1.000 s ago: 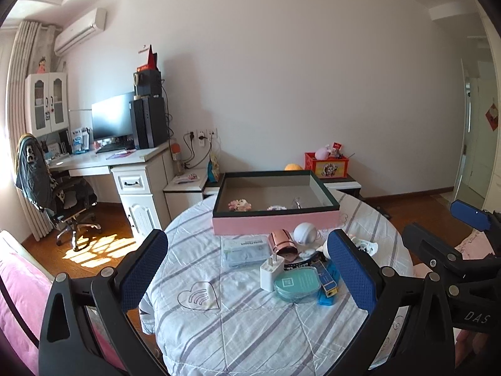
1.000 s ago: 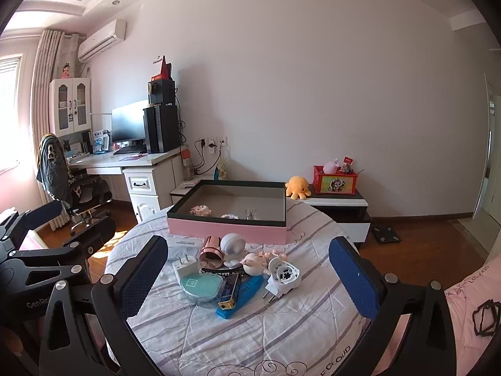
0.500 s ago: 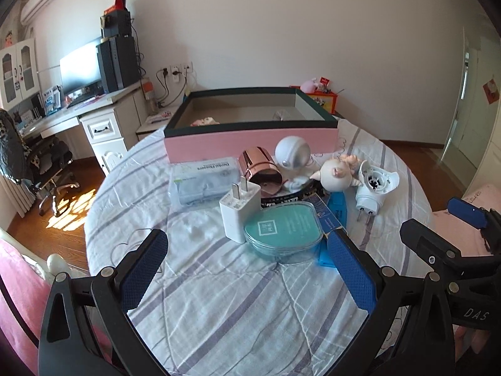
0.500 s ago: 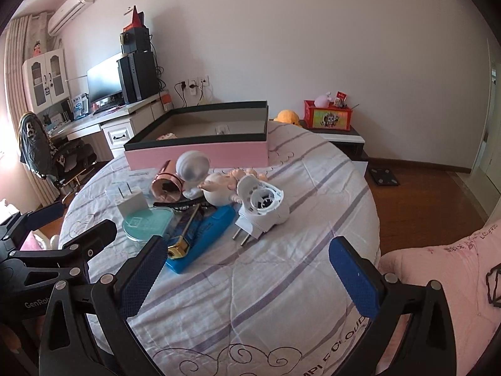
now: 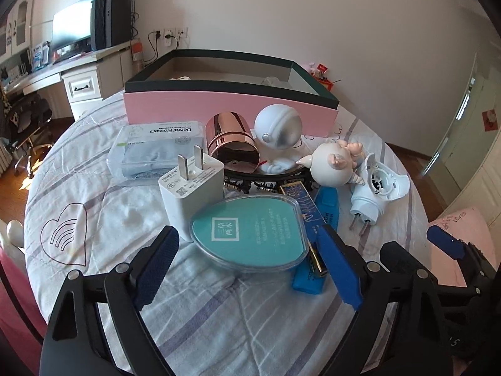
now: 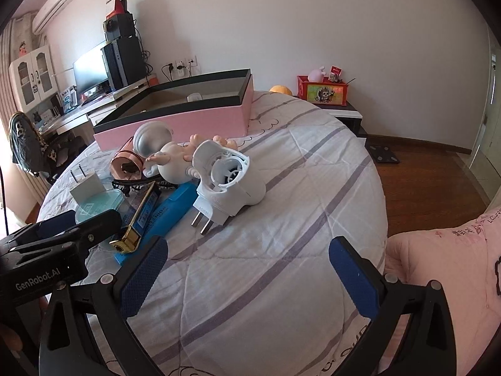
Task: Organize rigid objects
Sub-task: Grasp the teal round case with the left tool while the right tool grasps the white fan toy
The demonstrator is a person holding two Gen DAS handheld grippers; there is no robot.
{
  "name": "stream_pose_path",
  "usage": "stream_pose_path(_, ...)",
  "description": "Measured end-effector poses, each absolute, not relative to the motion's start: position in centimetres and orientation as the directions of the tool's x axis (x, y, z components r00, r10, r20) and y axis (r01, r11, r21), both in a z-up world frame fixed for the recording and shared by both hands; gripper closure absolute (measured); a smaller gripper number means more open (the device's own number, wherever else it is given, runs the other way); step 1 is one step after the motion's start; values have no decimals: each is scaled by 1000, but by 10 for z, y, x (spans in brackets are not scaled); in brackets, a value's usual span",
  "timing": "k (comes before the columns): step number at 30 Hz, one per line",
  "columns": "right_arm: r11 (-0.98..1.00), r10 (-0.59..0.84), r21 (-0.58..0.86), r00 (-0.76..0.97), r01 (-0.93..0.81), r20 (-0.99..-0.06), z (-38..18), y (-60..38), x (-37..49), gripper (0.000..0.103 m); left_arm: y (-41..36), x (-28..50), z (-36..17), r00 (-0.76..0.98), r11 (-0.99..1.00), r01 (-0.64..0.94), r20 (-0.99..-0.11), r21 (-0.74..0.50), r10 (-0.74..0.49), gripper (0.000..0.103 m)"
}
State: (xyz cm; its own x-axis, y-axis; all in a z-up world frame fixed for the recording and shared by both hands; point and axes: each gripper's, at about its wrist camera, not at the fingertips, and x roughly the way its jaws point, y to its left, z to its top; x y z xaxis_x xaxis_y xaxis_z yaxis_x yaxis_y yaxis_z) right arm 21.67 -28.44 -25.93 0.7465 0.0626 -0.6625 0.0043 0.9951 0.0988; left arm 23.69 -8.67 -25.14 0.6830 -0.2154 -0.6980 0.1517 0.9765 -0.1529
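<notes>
A pile of small objects lies on the round table in front of a pink box (image 5: pixel 219 109) with a dark rim. In the left wrist view I see a teal oval case (image 5: pixel 250 235), a white charger (image 5: pixel 191 191), a dental flosser pack (image 5: pixel 156 150), a rose-gold cup (image 5: pixel 231 141), a white ball (image 5: pixel 278 127), a pig figurine (image 5: pixel 332 164), a white plug-in device (image 5: pixel 375 191) and a blue packet (image 5: pixel 316 250). My left gripper (image 5: pixel 250 266) is open, its fingers on either side of the teal case's near edge. My right gripper (image 6: pixel 247 279) is open over bare cloth, just short of the plug-in device (image 6: pixel 225 181).
The table (image 6: pixel 297 203) has a striped white cloth. The box (image 6: pixel 175 116) holds a few small items. A desk with a monitor (image 5: pixel 72 34) stands at the back left, a pink cushion (image 6: pixel 444 266) at the right, a red toy box (image 6: pixel 322 89) behind.
Both grippers have moved down and forward towards the pile of objects. The left one now frames the teal case. Both stay open.
</notes>
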Motion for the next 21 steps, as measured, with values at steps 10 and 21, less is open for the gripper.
stream_pose_path(10, 996, 59, 94, 734, 7, -677, -264, -285, 226, 0, -79, 243, -253, 694, 983, 146, -697, -108, -180, 23)
stream_pose_path(21, 997, 58, 82, 729, -3, -682, -264, -276, 226, 0, -39, 222, -255, 671, 981, 165, -717, -106, -190, 31)
